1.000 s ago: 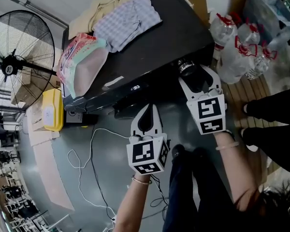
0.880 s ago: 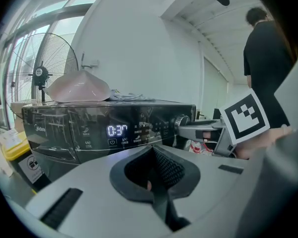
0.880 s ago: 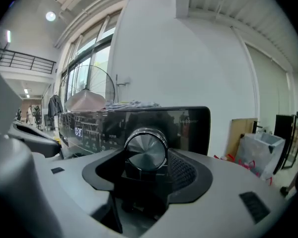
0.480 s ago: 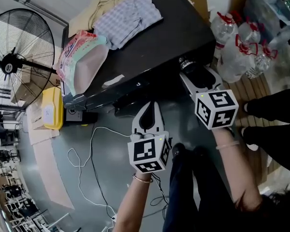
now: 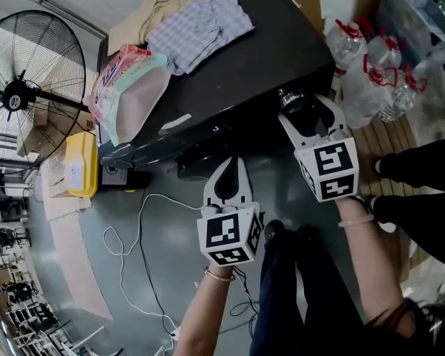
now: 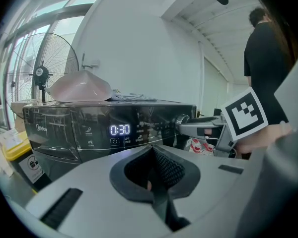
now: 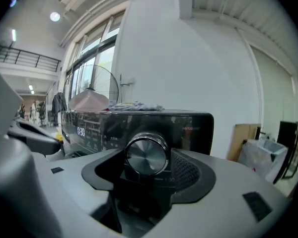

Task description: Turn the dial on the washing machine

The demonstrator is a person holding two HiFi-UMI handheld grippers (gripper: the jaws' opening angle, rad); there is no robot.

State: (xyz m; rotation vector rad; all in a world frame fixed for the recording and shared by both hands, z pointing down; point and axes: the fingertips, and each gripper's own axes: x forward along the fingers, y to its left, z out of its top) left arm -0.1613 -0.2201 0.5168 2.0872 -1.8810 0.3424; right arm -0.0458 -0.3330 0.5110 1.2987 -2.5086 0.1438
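The dark washing machine (image 5: pixel 230 73) stands in front of me, its control panel facing my grippers. Its silver dial (image 5: pixel 288 95) sits at the panel's right end. My right gripper (image 5: pixel 300 110) reaches onto it, and in the right gripper view the dial (image 7: pixel 146 154) fills the space between the jaws, which are shut on it. My left gripper (image 5: pixel 228 170) hangs shut and empty a little short of the panel's middle. In the left gripper view the display (image 6: pixel 119 130) reads 0:30, with the dial (image 6: pixel 181 122) to its right.
Folded laundry (image 5: pixel 196 24) and a pink-and-green bag (image 5: pixel 130 87) lie on the machine's top. A standing fan (image 5: pixel 30 87) and a yellow container (image 5: pixel 80 165) are at the left. Water bottles (image 5: pixel 363 73) stand at the right, beside another person's dark legs (image 5: pixel 423 169). Cables (image 5: pixel 144 243) trail across the floor.
My right gripper has rolled on the dial: its marker cube tilted one way half a second ago and has now swung back. The left gripper has stayed in place.
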